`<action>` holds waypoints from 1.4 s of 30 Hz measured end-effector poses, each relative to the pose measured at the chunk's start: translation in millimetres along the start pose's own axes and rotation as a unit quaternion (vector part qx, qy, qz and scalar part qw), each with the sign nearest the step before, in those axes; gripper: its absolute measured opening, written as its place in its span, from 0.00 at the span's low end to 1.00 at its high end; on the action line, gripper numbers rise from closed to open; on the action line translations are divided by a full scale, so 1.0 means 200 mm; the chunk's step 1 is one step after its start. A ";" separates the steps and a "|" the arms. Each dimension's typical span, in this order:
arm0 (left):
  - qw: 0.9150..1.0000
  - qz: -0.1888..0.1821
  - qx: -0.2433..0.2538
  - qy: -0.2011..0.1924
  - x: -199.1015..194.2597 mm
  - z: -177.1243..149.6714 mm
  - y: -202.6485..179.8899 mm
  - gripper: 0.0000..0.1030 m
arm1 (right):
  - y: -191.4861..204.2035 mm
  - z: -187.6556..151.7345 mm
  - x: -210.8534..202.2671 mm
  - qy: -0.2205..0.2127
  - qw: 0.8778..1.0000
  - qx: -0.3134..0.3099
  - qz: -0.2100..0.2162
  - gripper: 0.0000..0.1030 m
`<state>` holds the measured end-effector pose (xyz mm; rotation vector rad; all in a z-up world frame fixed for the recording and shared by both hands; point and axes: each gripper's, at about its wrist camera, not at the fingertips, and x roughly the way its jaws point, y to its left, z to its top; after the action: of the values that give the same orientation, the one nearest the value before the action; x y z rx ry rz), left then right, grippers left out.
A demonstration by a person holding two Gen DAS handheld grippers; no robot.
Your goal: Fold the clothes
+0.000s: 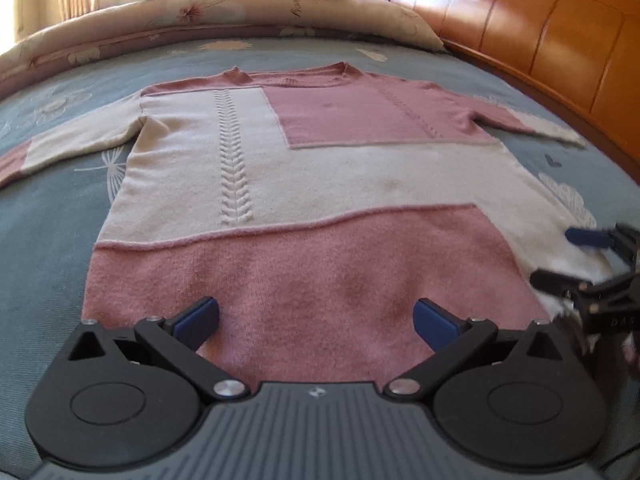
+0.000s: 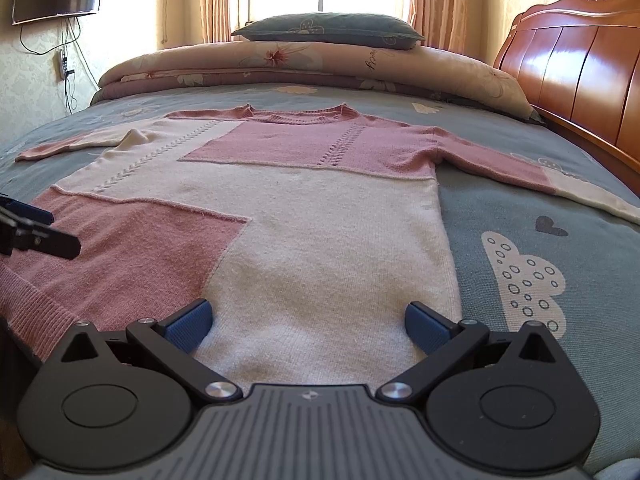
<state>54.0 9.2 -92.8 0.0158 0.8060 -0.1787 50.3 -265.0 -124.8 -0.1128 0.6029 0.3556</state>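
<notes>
A pink and cream sweater [image 2: 280, 208] lies flat, sleeves spread, on a blue bedspread [image 2: 520, 208]. At the sweater's hem, the left gripper [image 1: 316, 322] and right gripper [image 2: 308, 326] hover, jaws spread apart, holding nothing.

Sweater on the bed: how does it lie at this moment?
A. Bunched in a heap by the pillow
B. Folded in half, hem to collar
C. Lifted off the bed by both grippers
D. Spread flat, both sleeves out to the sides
D: the sweater lies flat on the bed with a sleeve out to each side, and both the left gripper and the right gripper are open at its hem.
</notes>
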 end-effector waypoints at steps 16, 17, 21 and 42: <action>0.949 -0.005 0.309 -0.056 -0.24 -0.15 -0.39 0.99 | -0.03 0.46 -0.06 -0.008 0.996 -0.088 0.005 1.00; 0.943 -0.006 0.328 -0.055 -0.24 -0.17 -0.42 0.99 | -0.01 0.48 -0.05 -0.003 0.994 -0.106 0.009 1.00; 0.925 0.000 0.376 -0.052 -0.23 -0.24 -0.49 0.99 | 0.06 0.46 -0.04 0.028 0.985 -0.163 0.055 1.00; 0.966 -0.075 0.246 0.003 -0.35 -0.11 -0.25 0.99 | 0.04 0.12 -0.06 0.106 0.988 -0.055 0.097 1.00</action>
<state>-16.9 -27.9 -54.9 0.4252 0.7530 -0.5195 50.8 -256.4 -97.5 -0.2004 0.8082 0.5712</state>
